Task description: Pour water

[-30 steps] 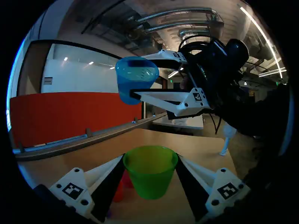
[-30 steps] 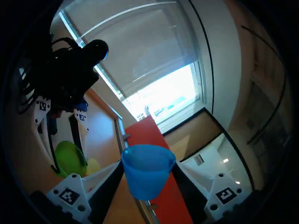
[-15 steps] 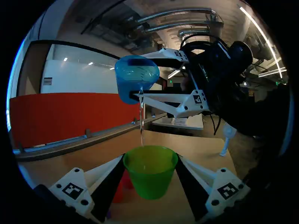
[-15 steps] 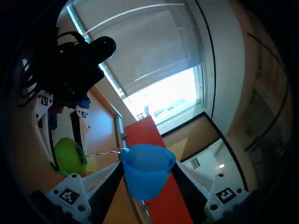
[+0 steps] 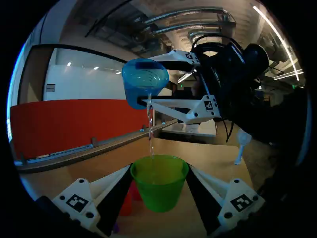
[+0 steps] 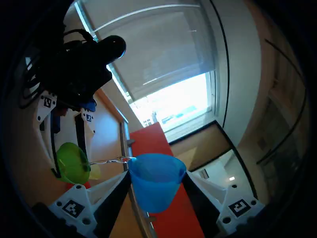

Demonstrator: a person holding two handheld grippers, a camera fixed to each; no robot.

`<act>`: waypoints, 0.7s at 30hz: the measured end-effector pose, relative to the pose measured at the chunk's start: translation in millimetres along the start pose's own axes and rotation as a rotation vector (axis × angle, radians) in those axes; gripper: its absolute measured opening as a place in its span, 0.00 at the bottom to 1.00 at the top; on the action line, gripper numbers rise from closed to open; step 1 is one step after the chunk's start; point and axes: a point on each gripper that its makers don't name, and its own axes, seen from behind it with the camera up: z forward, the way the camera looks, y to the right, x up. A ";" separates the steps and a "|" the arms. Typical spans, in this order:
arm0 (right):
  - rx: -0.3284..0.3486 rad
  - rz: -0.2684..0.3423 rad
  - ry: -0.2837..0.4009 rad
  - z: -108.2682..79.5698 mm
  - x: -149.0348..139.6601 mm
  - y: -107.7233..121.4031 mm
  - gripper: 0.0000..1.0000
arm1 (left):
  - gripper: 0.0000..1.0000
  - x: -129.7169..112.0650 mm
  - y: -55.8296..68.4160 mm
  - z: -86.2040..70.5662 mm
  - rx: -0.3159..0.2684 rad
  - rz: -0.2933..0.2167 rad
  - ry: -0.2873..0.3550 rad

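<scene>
1. Left gripper view: a thin stream of water [image 5: 150, 131] now runs from the lip of the translucent blue plastic cup [image 5: 144, 81] into the translucent green plastic cup [image 5: 159, 186] directly below. A second ago the blue cup was tipped but nothing fell. Half a second ago the thread had just started, and it has held unbroken since.
2. That puts the pour itself under way, and the water is landing inside the green rim. How much is left in the blue cup, or how full the green one is, cannot be told.
3. The right gripper [image 6: 156, 174] clamps the blue cup between both fingers, high up and tilted well over toward the other cup.
4. The left gripper [image 5: 159, 170] grips the green cup upright, a finger pressed on each side, low at the light wooden tabletop [image 5: 214, 154]. Whether its base rests on the wood is unclear.
5. On the tabletop, small red cups [image 5: 126, 202] stand just behind the green one; the right gripper view also shows a yellow cup [image 6: 95, 171] beside it.
6. Around the table are a long red wall panel [image 5: 71, 123], a glazed partition above it, and exposed ceiling pipes [image 5: 186, 18] with strip lights. The right gripper view faces a bright window [image 6: 174, 103] under a pale roller blind.
</scene>
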 end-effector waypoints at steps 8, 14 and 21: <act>-0.002 -0.015 0.001 -0.7 -0.3 0.7 0.90 | 0.89 1.2 0.1 -0.6 0.001 0.001 0.000; -0.007 -0.037 0.002 -1.2 1.1 2.9 0.90 | 0.89 1.9 0.5 -0.6 0.000 0.001 0.001; -0.009 -0.059 0.004 -1.4 2.8 5.3 0.91 | 0.89 1.2 1.2 -0.8 -0.001 0.002 0.001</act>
